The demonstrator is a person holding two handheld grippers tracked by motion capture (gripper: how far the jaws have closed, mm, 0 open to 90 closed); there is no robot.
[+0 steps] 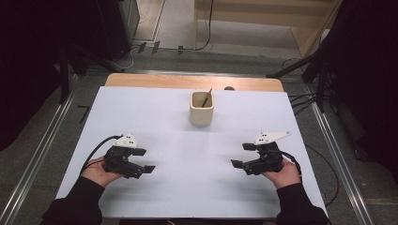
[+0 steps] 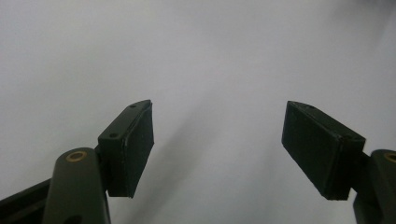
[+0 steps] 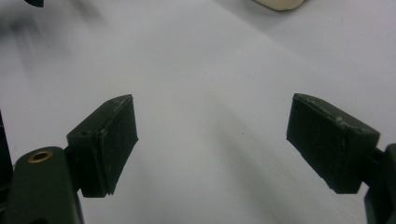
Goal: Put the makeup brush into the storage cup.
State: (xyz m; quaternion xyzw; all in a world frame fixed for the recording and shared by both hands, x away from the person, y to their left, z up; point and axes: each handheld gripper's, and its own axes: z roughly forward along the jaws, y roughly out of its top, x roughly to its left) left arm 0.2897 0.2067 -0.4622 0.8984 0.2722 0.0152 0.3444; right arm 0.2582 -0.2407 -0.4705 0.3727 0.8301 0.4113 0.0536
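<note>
One brush [image 1: 206,98] leans rightward in the upright cup [image 1: 202,114].

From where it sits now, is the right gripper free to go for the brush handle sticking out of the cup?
Probably yes. The right gripper has its jaws open and empty, and bare white table lies between it and the cup. The brush handle leans above the rim, with nothing crowding it.
</note>
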